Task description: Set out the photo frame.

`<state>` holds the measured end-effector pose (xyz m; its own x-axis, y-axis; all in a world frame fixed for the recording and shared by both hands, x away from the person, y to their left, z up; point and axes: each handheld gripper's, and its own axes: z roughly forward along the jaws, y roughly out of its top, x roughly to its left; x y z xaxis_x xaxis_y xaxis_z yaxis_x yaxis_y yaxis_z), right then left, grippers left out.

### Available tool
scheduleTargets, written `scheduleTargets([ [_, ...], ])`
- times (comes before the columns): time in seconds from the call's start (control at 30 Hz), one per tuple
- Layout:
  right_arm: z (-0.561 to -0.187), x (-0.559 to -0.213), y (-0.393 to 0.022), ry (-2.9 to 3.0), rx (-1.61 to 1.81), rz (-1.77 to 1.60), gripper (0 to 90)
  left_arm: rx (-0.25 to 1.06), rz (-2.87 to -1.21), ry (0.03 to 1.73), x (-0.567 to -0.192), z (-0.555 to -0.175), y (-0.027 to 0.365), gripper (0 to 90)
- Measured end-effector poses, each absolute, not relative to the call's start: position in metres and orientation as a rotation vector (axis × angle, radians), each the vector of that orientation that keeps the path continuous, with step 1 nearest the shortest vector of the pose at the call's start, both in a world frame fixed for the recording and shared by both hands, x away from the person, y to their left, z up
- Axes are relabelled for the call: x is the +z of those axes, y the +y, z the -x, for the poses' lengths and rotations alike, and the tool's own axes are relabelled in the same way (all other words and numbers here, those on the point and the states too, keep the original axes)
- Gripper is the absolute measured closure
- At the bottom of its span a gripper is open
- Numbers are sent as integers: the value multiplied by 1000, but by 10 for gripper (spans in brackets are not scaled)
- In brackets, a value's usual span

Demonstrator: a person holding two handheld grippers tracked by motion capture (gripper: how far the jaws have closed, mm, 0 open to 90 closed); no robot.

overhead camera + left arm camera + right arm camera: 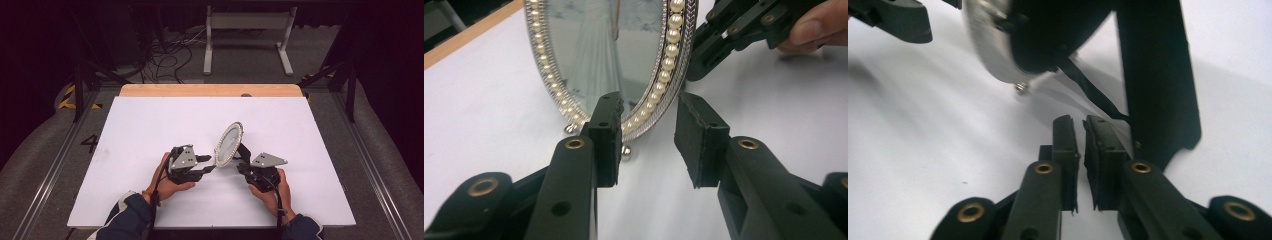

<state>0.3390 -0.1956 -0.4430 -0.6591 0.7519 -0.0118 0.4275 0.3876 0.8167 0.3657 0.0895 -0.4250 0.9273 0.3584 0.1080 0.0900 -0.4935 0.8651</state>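
An oval silver frame (pixel 229 144) with a pearl-beaded rim (pixel 669 55) stands tilted on the white table (pixel 150 130), resting on small ball feet (pixel 626 152). My left gripper (pixel 210 164) is at its front lower edge. Its jaws (pixel 646 125) are open, and the frame's bottom rim lies just beyond the left pad, untouched. My right gripper (pixel 242 165) is behind the frame, next to its black prop leg (pixel 1155 75) and thin strap (pixel 1093 92). Its jaws (pixel 1078 125) stand barely apart with nothing between them. The left gripper (pixel 898 20) also appears in the right gripper view.
A wooden strip (pixel 210 90) runs along the table's far edge. Beyond it, on the floor, stand a white metal frame (pixel 247 30) and loose cables (pixel 165 55). Bare white tabletop spreads to the left, to the right and behind the frame.
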Motion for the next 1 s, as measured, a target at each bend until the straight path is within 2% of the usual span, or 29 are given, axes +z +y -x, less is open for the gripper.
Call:
scheduleTargets([
  [0.03,-334,-440,-193,2260,1204,-1005,753,344,-2079,327,-425,-364,94,596],
  [0.17,-329,-437,-187,2259,1246,-976,710,371,-2087,362,-426,-356,114,552],
  [0.3,-326,-434,-182,2238,1281,-983,629,380,-2105,392,-430,-347,133,501],
  [0.53,-329,-433,-174,2196,1288,-1032,496,429,-2151,497,-443,-331,166,313],
  [0.7,-334,-433,-165,2192,1302,-1016,464,441,-2155,600,-449,-324,181,181],
  [1.0,-344,-437,-148,2149,1298,-1065,412,484,-2152,665,-454,-313,189,137],
])
